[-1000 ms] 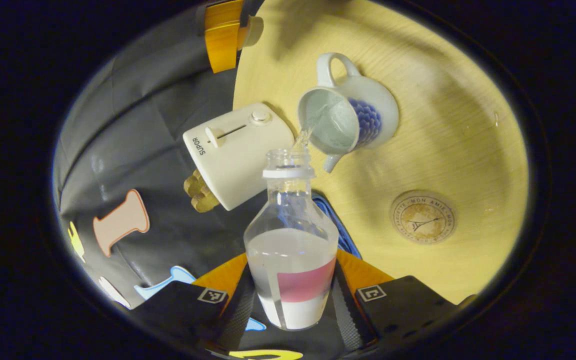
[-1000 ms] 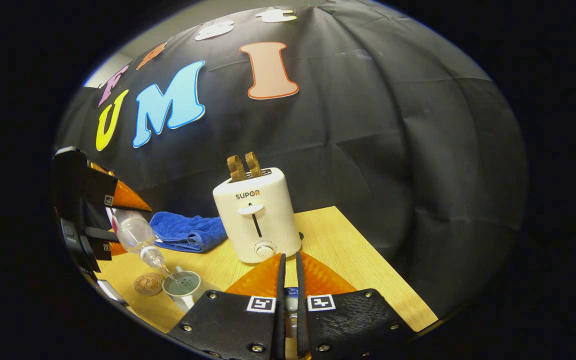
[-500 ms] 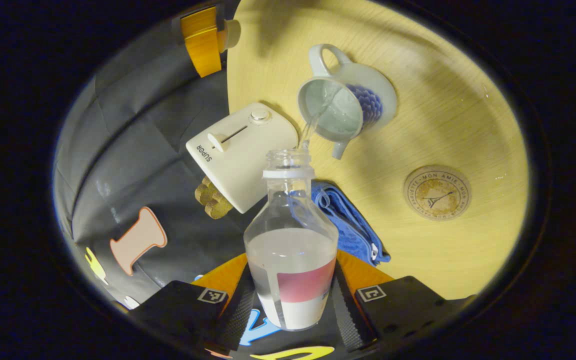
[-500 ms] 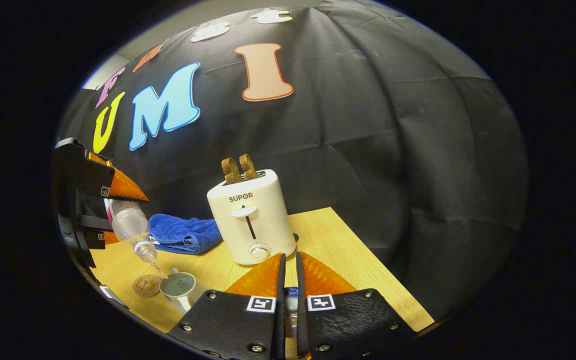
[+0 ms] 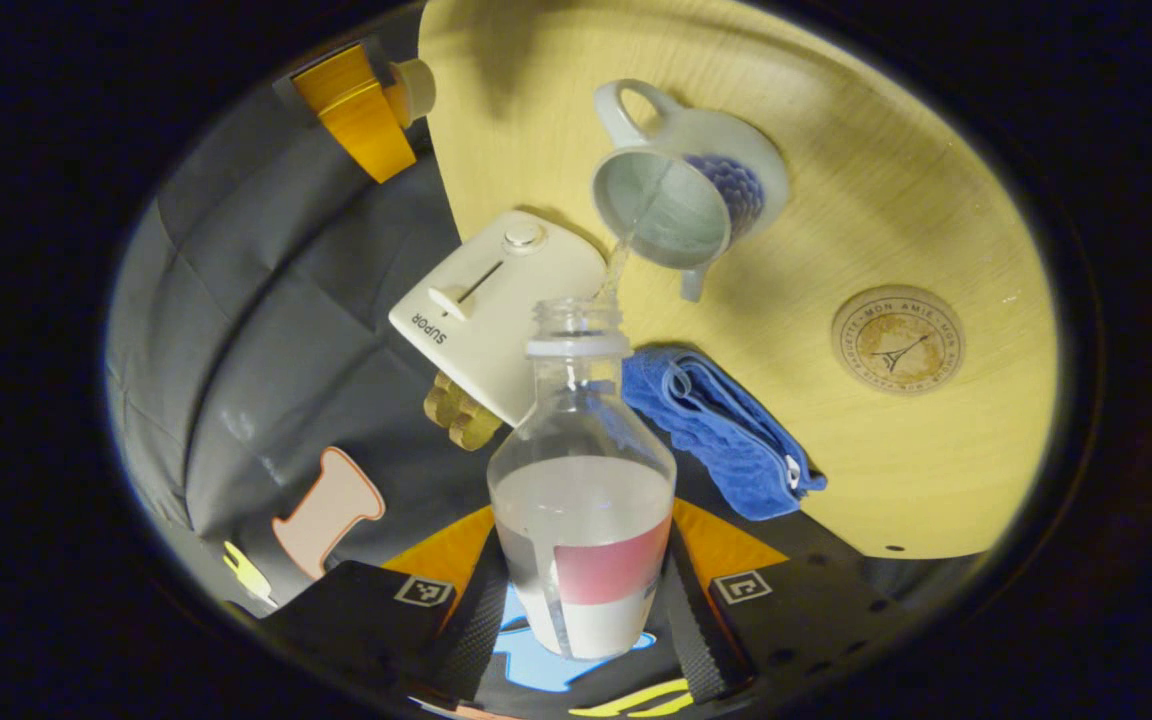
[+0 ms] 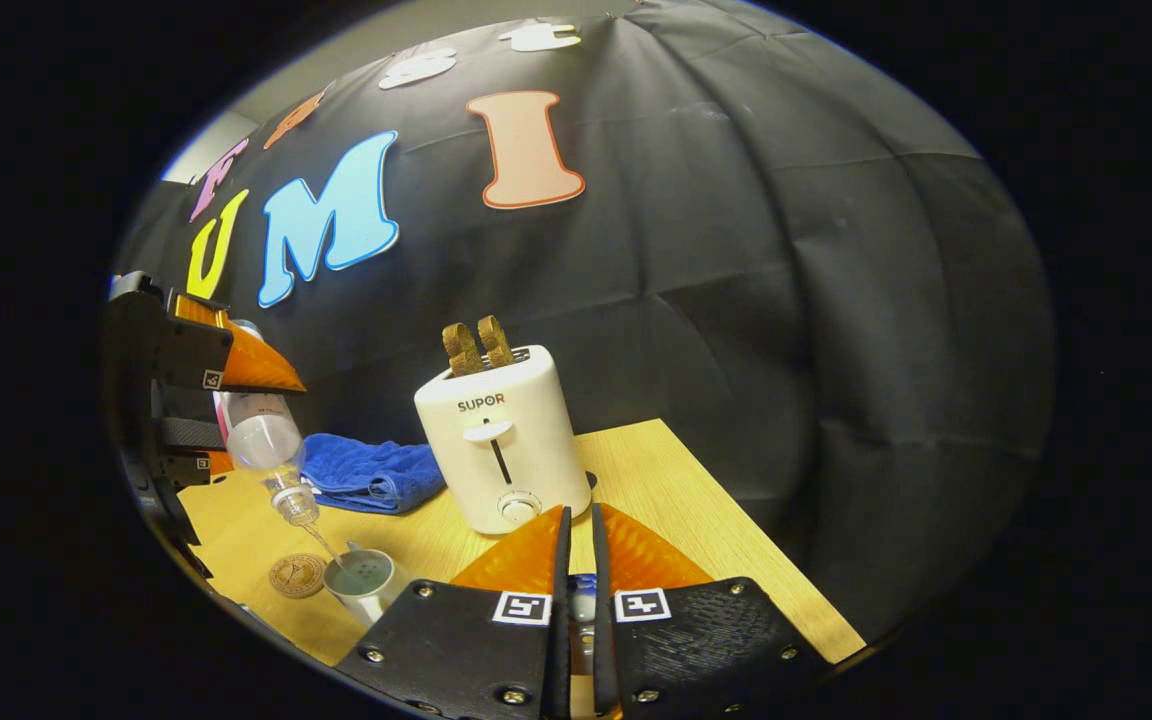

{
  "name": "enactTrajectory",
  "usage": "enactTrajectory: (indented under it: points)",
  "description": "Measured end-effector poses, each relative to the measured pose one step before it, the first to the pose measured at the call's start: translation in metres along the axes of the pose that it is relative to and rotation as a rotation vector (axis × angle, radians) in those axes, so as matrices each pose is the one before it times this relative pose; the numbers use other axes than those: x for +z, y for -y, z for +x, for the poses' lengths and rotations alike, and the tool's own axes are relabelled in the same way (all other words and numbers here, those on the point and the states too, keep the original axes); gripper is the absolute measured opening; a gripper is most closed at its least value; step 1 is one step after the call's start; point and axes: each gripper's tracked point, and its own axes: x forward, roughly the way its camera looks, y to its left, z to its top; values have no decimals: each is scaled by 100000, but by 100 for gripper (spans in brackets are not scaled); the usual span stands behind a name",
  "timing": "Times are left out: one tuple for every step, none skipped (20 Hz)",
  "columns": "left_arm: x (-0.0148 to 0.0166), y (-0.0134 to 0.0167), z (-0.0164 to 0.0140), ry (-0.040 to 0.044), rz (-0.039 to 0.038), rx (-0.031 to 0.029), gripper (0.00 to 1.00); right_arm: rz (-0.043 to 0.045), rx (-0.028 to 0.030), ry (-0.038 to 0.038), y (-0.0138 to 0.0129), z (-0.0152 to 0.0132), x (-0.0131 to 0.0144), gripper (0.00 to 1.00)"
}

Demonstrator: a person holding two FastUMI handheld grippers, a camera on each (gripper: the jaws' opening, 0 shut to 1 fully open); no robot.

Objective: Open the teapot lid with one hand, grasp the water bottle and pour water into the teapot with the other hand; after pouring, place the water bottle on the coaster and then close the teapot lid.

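Observation:
My left gripper is shut on a clear water bottle with a pink and white label, uncapped and tipped mouth-down. A thin stream of water runs from its mouth into the open white teapot with a blue pattern, standing on the wooden table. The round coaster lies bare beside the teapot. In the right gripper view the bottle hangs tilted over the teapot. My right gripper is held above the table, shut on the teapot lid, a bit of which shows between the fingers.
A white toaster with two slices of toast stands at the back of the table, against the black cloth wall. A folded blue towel lies to its left. The table's right edge runs close to the toaster.
The left gripper has risen and turned with the bottle; teapot, coaster and towel have shifted in its view. Water keeps running into the teapot. The right gripper has barely moved.

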Motion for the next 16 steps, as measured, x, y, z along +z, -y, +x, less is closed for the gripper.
enactTrajectory:
  points:
    - [132, 65, -93, -151, -800, -71, 84, 74, -213, 82, 42, 68, 17, 9]
    - [-77, -94, 26, -601, -15, 150, 84, 264, 28, 106, 47, 6, 33, 9]
    - [-33, -208, 5, -316, 647, 1092, 84, 221, -2, -48, 9, -19, -39, 9]
    - [-75, -144, -55, -505, 888, 968, 84, 47, -50, 95, 16, -13, 48, 9]
    - [-13, -61, -11, -420, 586, 206, 84, 33, 20, -6, 13, -41, -30, 9]
    - [-36, -69, -52, -268, 431, 322, 84, 120, 137, -101, -64, -1, 37, 9]
    - [45, -12, 11, -152, 459, 109, 84, -24, 5, -6, 57, 38, -79, 9]
    - [-21, -204, -98, -408, 971, 793, 84, 27, -69, 26, 15, 17, 57, 9]
    - [135, -219, -108, -288, 912, 934, 84, 123, 87, -26, -2, 0, -42, 9]
    - [121, -41, -84, -20, 244, 231, 84, 158, 105, -17, -31, 13, 16, 9]
    - [197, -92, 7, -49, 429, 742, 84, -84, -82, 45, 38, -33, -45, 9]
    - [19, -346, -105, 91, 1661, 1482, 84, 34, 96, -11, -6, 18, 114, 9]
    - [144, -84, 38, -412, 704, 304, 84, -21, 87, 36, -12, -2, -60, 9]
    - [-61, 307, -34, -61, -1458, -779, 84, -138, 9, 69, -52, 65, 56, 9]
    - [57, 247, -13, 86, -2127, -679, 84, -101, 104, -38, -12, -58, -25, 9]
    - [-58, -67, 100, 93, -956, 456, 84, -124, 54, 137, -42, 40, 69, 9]
